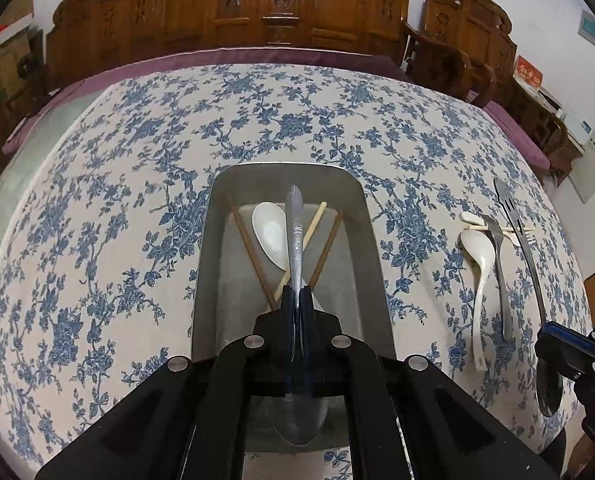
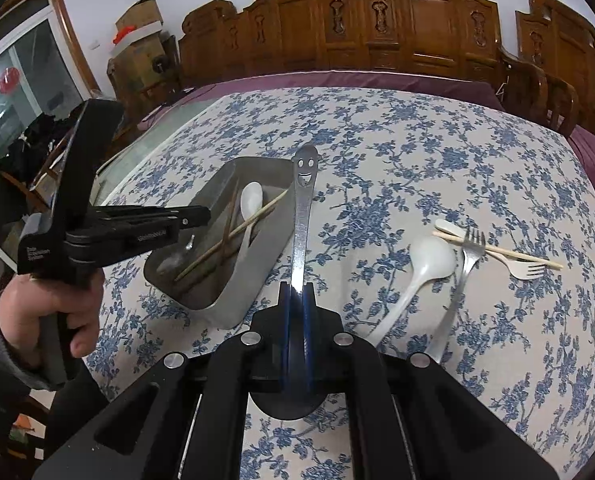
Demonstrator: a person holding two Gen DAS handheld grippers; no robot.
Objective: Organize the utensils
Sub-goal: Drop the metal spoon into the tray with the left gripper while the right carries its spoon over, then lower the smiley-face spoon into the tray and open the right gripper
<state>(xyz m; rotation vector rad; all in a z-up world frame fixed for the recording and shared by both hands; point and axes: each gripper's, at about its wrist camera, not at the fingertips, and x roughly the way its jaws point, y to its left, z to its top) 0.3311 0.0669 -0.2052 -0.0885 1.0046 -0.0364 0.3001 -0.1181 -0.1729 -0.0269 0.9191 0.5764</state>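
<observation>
Left gripper (image 1: 296, 292): jaws pressed together on a metal spoon (image 1: 295, 224), handle pointing forward, bowl back under the gripper; held above the metal tray (image 1: 371, 248).
Right gripper (image 2: 296, 288): jaws pinched on a smiley-face spoon (image 2: 303, 200) (the face is stamped into the handle end), held over the floral tablecloth (image 2: 417, 152) just beside the tray's right wall.
Tray contents: a white spoon (image 1: 269, 236), dark chopsticks (image 1: 249, 248) and one pale chopstick (image 1: 313, 228), crossing each other.
Loose utensils, right of tray: white ladle spoon (image 2: 417, 272), metal fork (image 2: 463, 264), white plastic fork (image 2: 525, 270) and a pale chopstick (image 2: 509, 254) lying across them, all on the cloth.
Person: a hand (image 2: 37, 312) grips the left gripper's handle.
Background: carved wooden chairs (image 2: 397, 20) behind the table.
</observation>
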